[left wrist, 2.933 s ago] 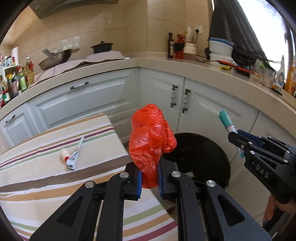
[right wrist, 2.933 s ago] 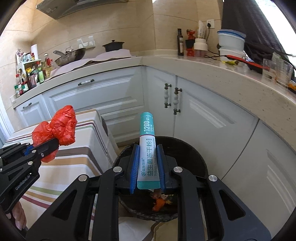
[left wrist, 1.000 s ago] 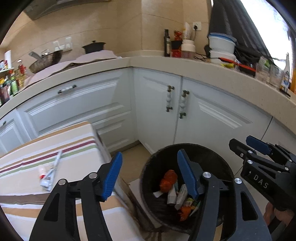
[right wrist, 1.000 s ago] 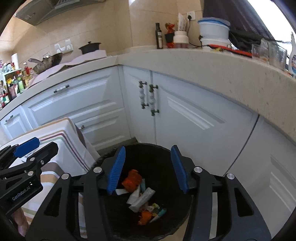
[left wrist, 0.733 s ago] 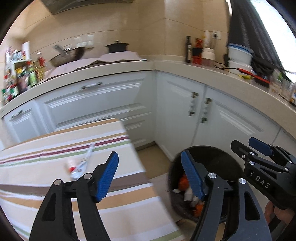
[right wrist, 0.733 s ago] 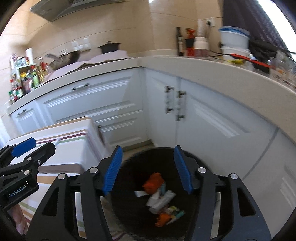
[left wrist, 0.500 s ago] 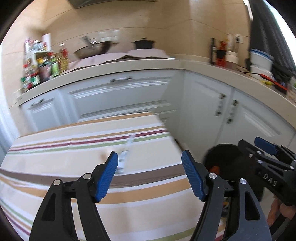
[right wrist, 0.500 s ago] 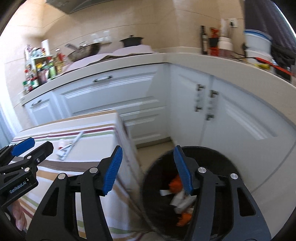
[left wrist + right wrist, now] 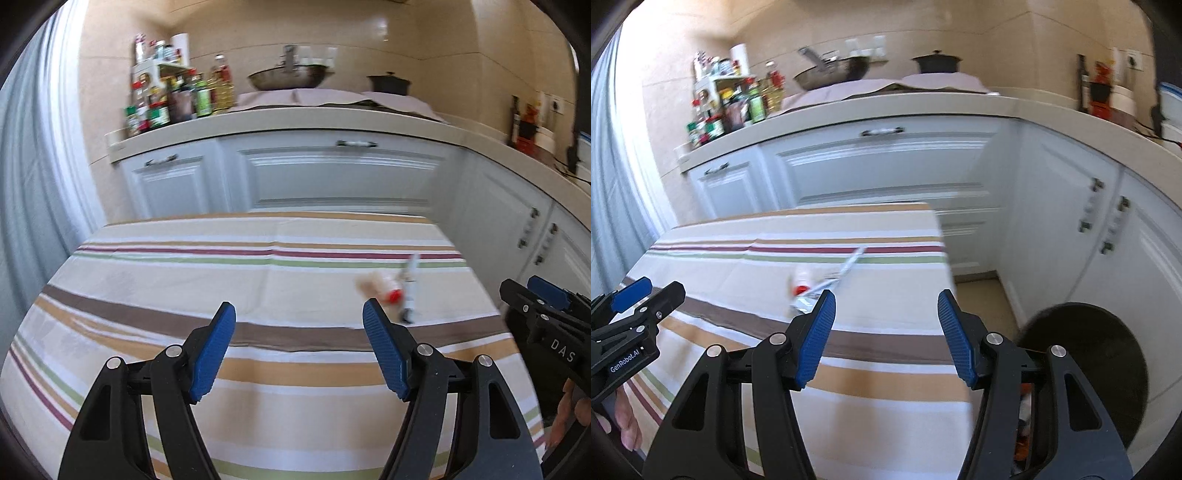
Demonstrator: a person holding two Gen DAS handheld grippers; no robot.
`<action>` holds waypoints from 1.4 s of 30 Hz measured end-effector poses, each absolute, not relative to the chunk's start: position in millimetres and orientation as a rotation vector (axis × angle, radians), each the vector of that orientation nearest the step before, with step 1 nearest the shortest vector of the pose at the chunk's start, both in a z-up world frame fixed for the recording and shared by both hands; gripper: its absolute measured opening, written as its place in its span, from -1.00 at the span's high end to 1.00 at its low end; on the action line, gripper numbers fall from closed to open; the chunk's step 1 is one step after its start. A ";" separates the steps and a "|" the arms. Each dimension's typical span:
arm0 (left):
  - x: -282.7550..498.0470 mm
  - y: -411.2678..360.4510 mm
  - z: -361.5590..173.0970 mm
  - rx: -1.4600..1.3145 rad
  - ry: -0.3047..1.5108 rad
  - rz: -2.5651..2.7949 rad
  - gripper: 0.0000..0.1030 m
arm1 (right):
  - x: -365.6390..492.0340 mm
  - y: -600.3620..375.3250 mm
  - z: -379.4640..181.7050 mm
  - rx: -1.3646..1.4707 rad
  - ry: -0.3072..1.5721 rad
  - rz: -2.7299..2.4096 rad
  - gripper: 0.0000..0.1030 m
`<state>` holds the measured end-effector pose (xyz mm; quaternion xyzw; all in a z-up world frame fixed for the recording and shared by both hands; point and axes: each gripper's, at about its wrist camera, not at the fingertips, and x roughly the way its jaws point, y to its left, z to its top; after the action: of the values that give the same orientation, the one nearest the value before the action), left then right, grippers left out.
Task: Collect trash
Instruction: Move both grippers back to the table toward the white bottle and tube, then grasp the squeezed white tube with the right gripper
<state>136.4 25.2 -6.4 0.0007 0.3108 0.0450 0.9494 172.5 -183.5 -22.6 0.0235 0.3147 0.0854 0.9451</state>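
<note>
Hovering over the striped table, left gripper and right gripper both spread, holding nothing. Lying blurred toward the table's right part: squeezed tube and small red-capped item. Standing beside the table: black bin.

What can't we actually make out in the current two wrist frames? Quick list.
- Trash on the striped table: the small red-capped item and the flattened tube are motion-blurred in both views; type unreadable.
- Black bin: right wrist view only; its contents are mostly hidden by the right gripper.
- Bottles on the counter: labels too small and blurred.
- Left gripper: open, empty.
</note>
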 end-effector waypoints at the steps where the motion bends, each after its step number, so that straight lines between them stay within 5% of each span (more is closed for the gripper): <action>1: 136.7 32.5 -7.5 -0.005 0.635 0.106 -0.35 | 174.6 -179.1 -23.6 0.043 0.645 0.184 -0.09; 20: 139.8 130.2 -24.0 -0.093 0.677 0.285 -0.36 | 228.4 -106.8 -62.9 -0.035 0.814 0.221 -0.09; 42: 156.8 92.8 -29.5 -0.076 0.707 0.171 -0.37 | 254.7 -133.2 -70.2 -0.023 0.860 0.167 0.01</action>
<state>156.8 92.8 -29.5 -0.0369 0.3459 0.0835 0.9338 254.7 -133.2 -70.2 -0.0110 0.4162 0.0808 0.9056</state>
